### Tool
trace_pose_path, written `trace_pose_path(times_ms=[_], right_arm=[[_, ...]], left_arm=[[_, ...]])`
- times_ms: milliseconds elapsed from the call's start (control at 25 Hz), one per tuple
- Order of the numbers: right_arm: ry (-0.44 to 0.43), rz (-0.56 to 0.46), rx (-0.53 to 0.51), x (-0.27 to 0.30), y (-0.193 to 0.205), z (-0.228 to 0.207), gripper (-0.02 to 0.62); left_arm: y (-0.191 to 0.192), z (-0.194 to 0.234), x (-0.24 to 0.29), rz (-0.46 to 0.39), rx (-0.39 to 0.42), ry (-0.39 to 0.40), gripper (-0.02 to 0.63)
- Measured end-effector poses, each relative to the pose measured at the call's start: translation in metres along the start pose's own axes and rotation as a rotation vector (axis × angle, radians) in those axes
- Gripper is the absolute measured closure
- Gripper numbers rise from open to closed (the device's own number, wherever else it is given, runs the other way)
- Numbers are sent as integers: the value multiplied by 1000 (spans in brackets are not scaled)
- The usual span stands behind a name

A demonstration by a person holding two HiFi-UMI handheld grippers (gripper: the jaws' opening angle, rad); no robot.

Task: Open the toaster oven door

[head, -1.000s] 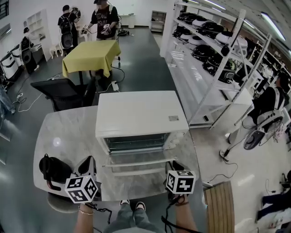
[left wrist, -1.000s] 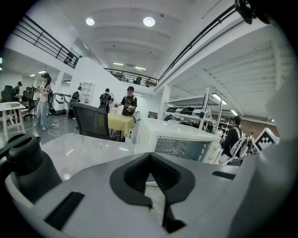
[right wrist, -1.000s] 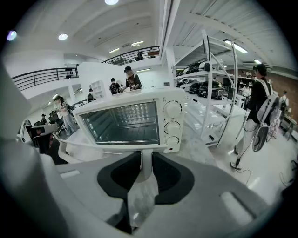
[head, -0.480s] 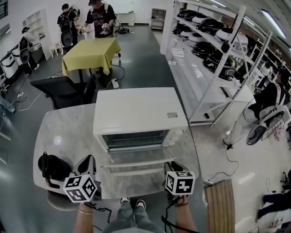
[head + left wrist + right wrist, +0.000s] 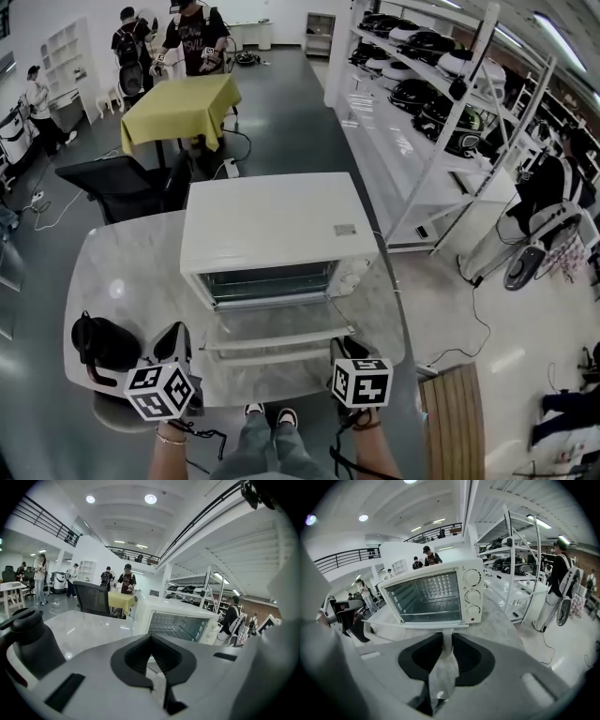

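Marble table holds one open toaster oven and one black kettle; left gripper clenched, right gripper barely parted.

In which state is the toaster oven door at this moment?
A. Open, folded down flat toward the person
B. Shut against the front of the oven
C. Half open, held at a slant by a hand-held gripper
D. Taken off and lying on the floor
A: the toaster oven door lies folded down flat in front of the toaster oven, and the oven's inside shows through its open front.
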State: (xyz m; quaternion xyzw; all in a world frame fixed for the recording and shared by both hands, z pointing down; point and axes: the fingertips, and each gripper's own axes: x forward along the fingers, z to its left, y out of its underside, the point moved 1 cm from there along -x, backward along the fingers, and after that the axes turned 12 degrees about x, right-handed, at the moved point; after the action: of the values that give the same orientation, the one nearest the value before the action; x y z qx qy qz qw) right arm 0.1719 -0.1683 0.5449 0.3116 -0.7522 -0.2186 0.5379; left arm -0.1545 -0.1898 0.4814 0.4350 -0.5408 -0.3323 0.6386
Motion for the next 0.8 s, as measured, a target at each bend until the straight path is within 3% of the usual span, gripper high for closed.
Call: trace_pose_path(times_ms=[800], right_arm=[[0,35,-16,1,32,-10,522]], left_arm=[[19,-15,-5,32,-14,-8,601]])
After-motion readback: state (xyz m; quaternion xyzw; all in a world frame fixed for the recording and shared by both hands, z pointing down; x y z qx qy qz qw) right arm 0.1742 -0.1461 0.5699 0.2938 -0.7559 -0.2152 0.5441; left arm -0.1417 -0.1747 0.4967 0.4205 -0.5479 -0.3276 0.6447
